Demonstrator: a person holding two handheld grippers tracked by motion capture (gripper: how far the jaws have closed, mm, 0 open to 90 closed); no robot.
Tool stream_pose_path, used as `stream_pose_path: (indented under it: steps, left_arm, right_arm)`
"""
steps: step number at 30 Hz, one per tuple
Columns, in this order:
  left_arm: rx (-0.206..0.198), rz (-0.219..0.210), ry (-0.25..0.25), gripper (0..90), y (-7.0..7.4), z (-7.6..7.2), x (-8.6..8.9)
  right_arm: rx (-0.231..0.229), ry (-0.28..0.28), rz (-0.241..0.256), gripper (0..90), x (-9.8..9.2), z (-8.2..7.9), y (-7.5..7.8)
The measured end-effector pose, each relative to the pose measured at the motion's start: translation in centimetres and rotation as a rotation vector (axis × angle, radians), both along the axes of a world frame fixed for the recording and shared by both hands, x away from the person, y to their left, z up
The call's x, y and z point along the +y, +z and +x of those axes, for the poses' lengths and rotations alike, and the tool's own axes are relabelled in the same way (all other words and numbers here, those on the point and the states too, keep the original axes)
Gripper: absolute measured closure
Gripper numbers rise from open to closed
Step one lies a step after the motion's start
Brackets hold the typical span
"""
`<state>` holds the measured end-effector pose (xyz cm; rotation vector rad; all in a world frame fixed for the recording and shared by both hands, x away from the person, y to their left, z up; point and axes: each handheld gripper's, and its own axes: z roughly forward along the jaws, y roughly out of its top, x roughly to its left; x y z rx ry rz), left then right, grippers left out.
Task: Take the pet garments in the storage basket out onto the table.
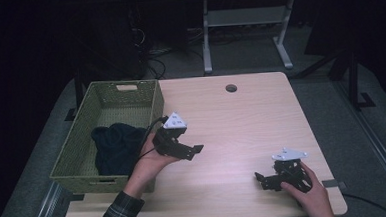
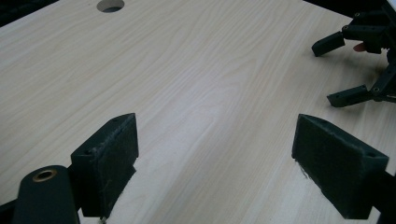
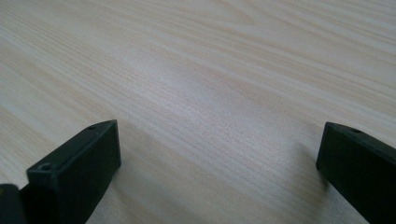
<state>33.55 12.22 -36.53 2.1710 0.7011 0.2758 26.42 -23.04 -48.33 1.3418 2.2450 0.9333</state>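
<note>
My left gripper (image 1: 195,151) hovers over the pale wood table (image 1: 241,121), just right of a green woven basket (image 1: 82,144). Its jaws stand wide apart with bare wood between them (image 2: 215,154). A dark navy cloth (image 1: 115,145) lies bunched inside the basket. My right gripper (image 1: 260,179) rests low near the table's front right, jaws spread wide over bare tabletop (image 3: 219,154). In the left gripper view the right gripper (image 2: 348,70) appears at the upper right, its fingers apart.
A round cable hole (image 1: 231,88) sits near the table's far edge, also seen as a hole (image 2: 110,5) in the left gripper view. Beyond the table stands a grey metal frame (image 1: 246,20) on a dark floor. Grey matting (image 1: 352,130) flanks the table.
</note>
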Motion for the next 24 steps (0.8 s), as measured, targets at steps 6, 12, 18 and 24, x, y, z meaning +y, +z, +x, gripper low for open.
stream_pose_path:
  steps: [6,12,18,24]
  left_arm:
    - [0.000,0.006,0.003,14.2,0.8,0.7,0.7]
    - [0.001,0.019,0.014,14.1,1.4,0.9,1.4]
    - [-0.002,0.018,0.028,14.0,1.7,1.0,2.5]
    - [-0.003,0.015,0.049,14.0,2.2,1.2,3.9]
  right_arm:
    - [0.001,0.002,0.000,0.0,0.0,0.0,0.0]
    - [0.001,0.003,0.001,0.0,0.0,0.0,0.0]
    - [0.001,0.005,0.001,0.0,0.0,0.0,0.0]
    - [0.001,0.005,0.001,0.0,0.0,0.0,0.0]
